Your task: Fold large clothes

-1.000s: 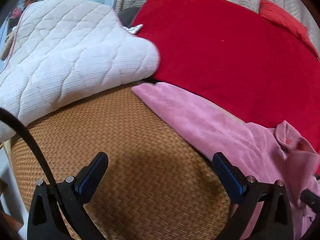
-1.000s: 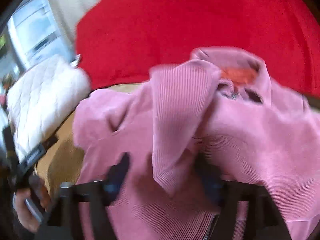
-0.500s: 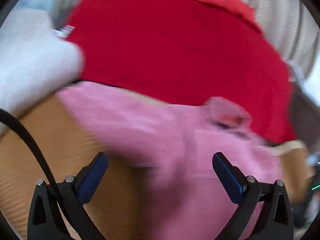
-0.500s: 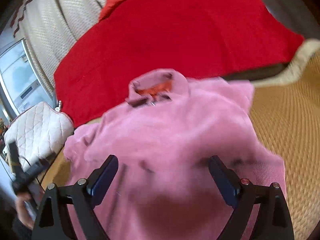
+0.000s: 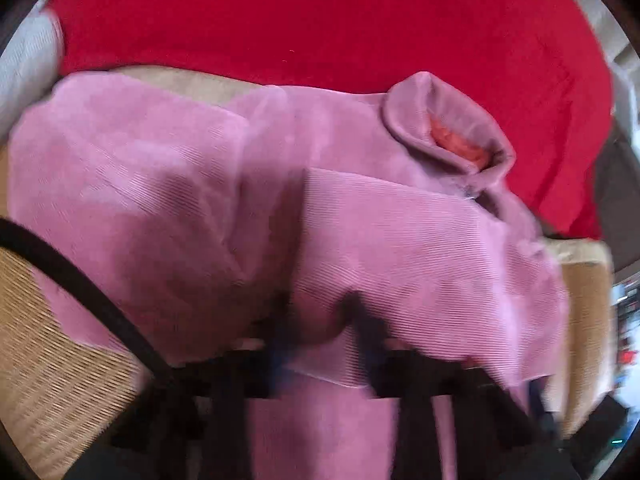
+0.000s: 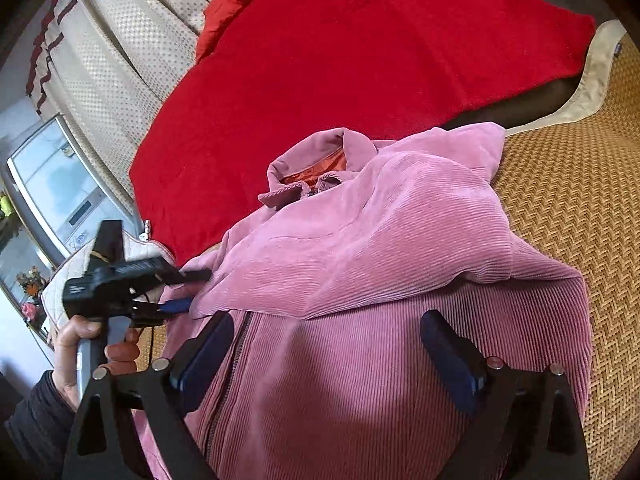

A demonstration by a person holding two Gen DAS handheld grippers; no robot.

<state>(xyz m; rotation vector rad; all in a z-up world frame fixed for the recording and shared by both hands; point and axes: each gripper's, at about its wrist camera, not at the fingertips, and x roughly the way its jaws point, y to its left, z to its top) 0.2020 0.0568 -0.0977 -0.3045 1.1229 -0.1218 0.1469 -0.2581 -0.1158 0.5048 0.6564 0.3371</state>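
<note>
A pink corduroy jacket point(image 6: 360, 240) lies on the woven mat, collar point(image 6: 312, 164) towards the red blanket, with one sleeve folded across its front. My left gripper point(image 5: 320, 328) is low over the jacket point(image 5: 400, 248), and its jaws are closing with a bulge of pink fabric pinched between them. In the right wrist view the left gripper point(image 6: 186, 292) bites the folded sleeve's edge at the jacket's left side. My right gripper point(image 6: 328, 344) is open above the jacket's zipped front, with nothing gripped.
A red blanket point(image 6: 360, 60) covers the area behind the jacket. The woven mat point(image 6: 560, 208) runs to the right. A white quilted pillow point(image 6: 64, 280) sits at the left, behind the person's hand point(image 6: 76, 340). A curtain point(image 6: 132, 40) and a window lie beyond.
My left gripper swung from the bare mat over onto the jacket and closed on its fabric. My right gripper let go of the sleeve fold, opened, and the sleeve now lies across the front.
</note>
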